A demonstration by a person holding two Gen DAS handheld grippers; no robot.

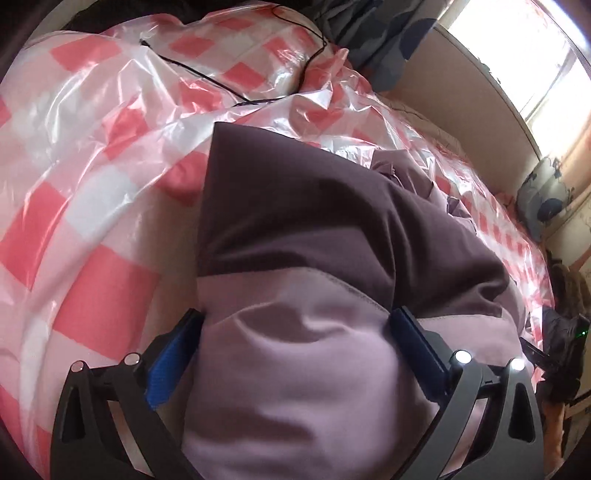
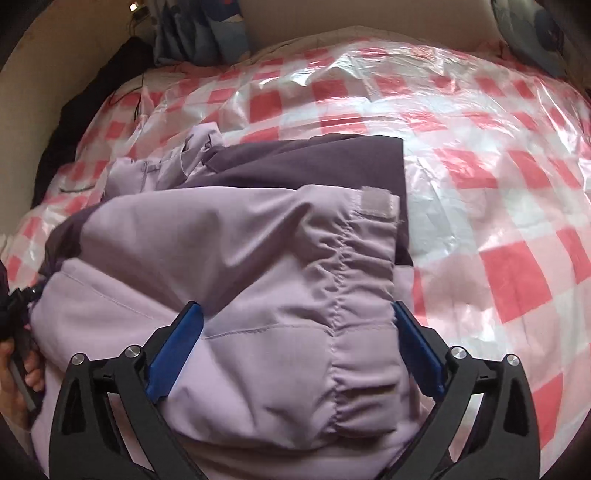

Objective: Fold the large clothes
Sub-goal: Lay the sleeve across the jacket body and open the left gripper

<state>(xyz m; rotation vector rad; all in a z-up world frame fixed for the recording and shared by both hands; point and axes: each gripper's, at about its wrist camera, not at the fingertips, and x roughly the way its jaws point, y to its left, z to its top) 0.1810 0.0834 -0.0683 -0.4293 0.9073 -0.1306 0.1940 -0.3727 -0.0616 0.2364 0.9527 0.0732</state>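
Observation:
A lilac and dark purple jacket point(image 1: 303, 258) lies partly folded on a bed under a pink-and-white checked plastic sheet point(image 1: 92, 184). My left gripper point(image 1: 297, 332) is open, its blue-padded fingers point(image 1: 173, 354) wide apart with a bulge of lilac fabric between them. In the right wrist view the jacket point(image 2: 240, 251) shows a sleeve folded across it, with a gathered elastic cuff point(image 2: 369, 258) and a velcro tab point(image 2: 375, 201). My right gripper point(image 2: 297, 332) is open, straddling the sleeve near the cuff.
A thin black cable point(image 1: 236, 92) runs across the sheet at the back. Grey-blue bedding point(image 2: 199, 33) is piled by the headboard. A window point(image 1: 517, 48) is bright on the right. A hand point(image 2: 22, 373) shows at the left edge of the right wrist view.

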